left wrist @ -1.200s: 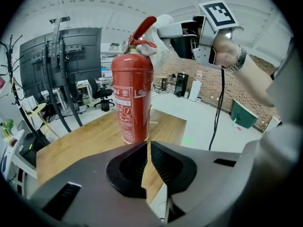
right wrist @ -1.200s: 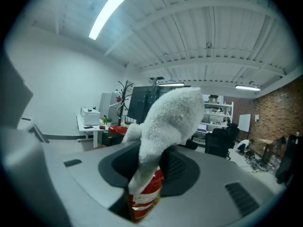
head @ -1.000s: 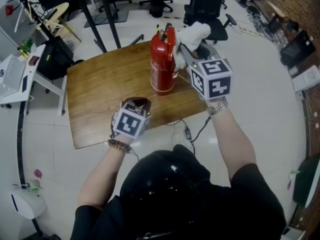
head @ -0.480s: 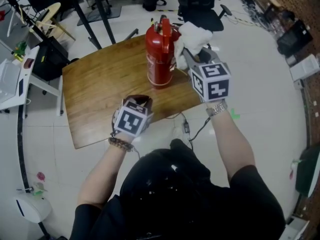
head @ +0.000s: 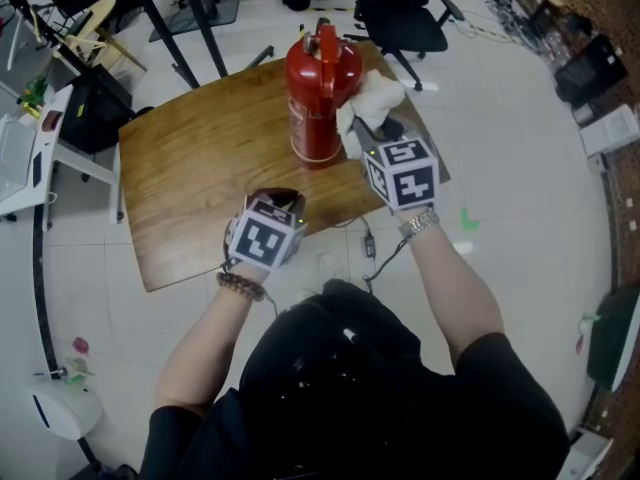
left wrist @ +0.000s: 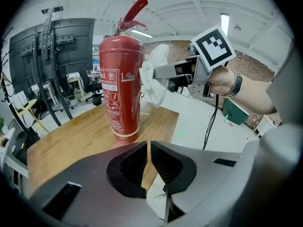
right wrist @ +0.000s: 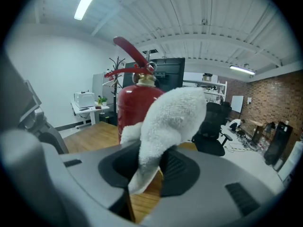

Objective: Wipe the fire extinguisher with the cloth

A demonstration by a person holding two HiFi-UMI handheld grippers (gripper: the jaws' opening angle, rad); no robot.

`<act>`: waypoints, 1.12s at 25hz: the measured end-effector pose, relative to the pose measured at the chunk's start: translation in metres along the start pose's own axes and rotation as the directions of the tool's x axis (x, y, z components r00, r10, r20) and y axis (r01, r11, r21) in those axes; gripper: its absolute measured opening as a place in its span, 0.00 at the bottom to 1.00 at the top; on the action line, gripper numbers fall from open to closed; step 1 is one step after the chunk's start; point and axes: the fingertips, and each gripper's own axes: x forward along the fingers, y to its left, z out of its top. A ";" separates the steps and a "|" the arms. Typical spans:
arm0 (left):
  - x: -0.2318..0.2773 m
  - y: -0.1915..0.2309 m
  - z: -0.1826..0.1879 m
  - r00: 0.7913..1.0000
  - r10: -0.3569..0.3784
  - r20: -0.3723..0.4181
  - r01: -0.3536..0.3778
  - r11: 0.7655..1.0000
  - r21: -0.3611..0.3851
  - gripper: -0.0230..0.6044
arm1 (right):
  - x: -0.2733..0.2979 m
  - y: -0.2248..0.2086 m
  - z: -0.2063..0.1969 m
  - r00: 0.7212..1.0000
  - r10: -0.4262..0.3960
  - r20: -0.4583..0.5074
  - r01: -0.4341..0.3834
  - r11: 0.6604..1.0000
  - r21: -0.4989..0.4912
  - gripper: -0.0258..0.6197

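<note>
Clamping the cloth (head: 376, 98) in the right gripper (head: 361, 134), pressing it on the right flank of the upright fire extinguisher (head: 314, 98) just leftward, holding the left gripper (head: 279, 200) closed, empty, farther back

Left hand-held gripper (head: 277, 200): jaws closed, empty, angled downward over the near edge of the surface (head: 190, 178). Right hand-held gripper (head: 357, 133): forearm extended, jaws clamped on the cloth (head: 375, 96), near the right edge.

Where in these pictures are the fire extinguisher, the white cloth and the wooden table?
fire extinguisher (head: 316, 108), head view, middle of its red body.
white cloth (right wrist: 173, 117), right gripper view, fluffy bulge above the jaws.
wooden table (head: 200, 173), head view, bare top left of the extinguisher.
</note>
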 end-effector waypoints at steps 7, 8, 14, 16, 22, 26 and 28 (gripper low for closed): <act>0.010 0.007 -0.002 0.999 0.020 -0.030 -0.020 1.000 -0.019 0.06 | 0.020 -0.002 -0.033 0.998 0.034 -0.047 -0.032 0.999 0.031 0.24; 0.011 0.008 -0.001 0.999 0.022 -0.032 -0.023 1.000 -0.019 0.06 | 0.023 -0.001 -0.043 0.997 0.042 -0.065 -0.039 0.999 0.037 0.24; 0.025 0.012 0.007 0.998 0.041 -0.051 -0.042 0.999 -0.021 0.06 | 0.045 0.006 -0.080 0.987 0.092 -0.130 -0.088 0.995 0.035 0.24; 0.029 0.012 0.009 0.997 0.043 -0.058 -0.044 0.999 -0.028 0.06 | 0.051 0.009 -0.091 0.982 0.111 -0.150 -0.108 0.994 0.027 0.24; 0.041 0.013 0.015 0.995 0.055 -0.081 -0.059 0.997 -0.047 0.06 | 0.068 0.018 -0.129 0.960 0.169 -0.224 -0.169 0.985 0.019 0.24; 0.047 0.020 0.016 0.992 0.076 -0.098 -0.082 0.995 -0.060 0.08 | 0.080 0.020 -0.145 0.947 0.195 -0.253 -0.200 0.980 0.008 0.24; 0.050 0.022 0.015 0.991 0.082 -0.106 -0.090 0.994 -0.068 0.08 | 0.085 0.021 -0.155 0.940 0.209 -0.271 -0.216 0.976 0.005 0.24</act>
